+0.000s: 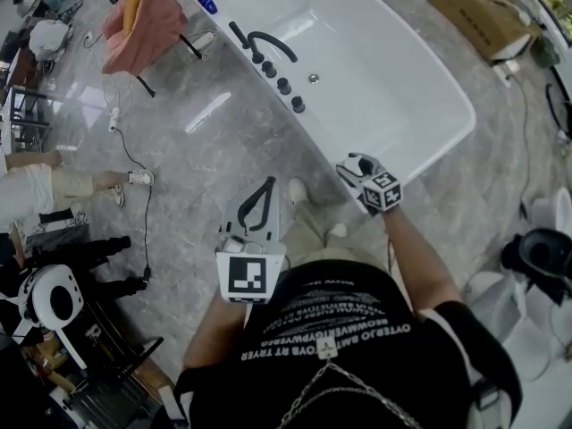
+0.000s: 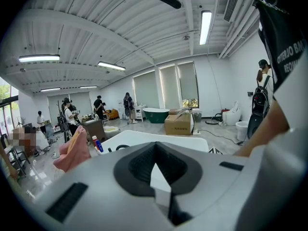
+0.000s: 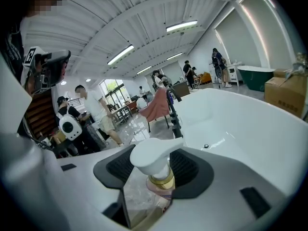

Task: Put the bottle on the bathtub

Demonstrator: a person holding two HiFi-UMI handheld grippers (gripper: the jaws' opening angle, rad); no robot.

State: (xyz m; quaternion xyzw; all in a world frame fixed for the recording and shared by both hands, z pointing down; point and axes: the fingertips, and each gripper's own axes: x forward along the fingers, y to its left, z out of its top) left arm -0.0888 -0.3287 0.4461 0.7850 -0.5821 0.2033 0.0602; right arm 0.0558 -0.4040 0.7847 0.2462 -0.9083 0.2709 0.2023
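Pink cloth (image 1: 143, 16) hangs soft at the far left. Shiny grey stone floor (image 1: 197, 114) spreads wide beside the tub. The left gripper (image 1: 268, 186) has its jaws pressed together on nothing. The smooth white bathtub (image 1: 447, 123) has a round rim and black taps (image 1: 268, 47). The right gripper (image 3: 159, 170) squeezes the bottle (image 3: 155, 158), with its white pump top and gold ring, near the tub's edge.
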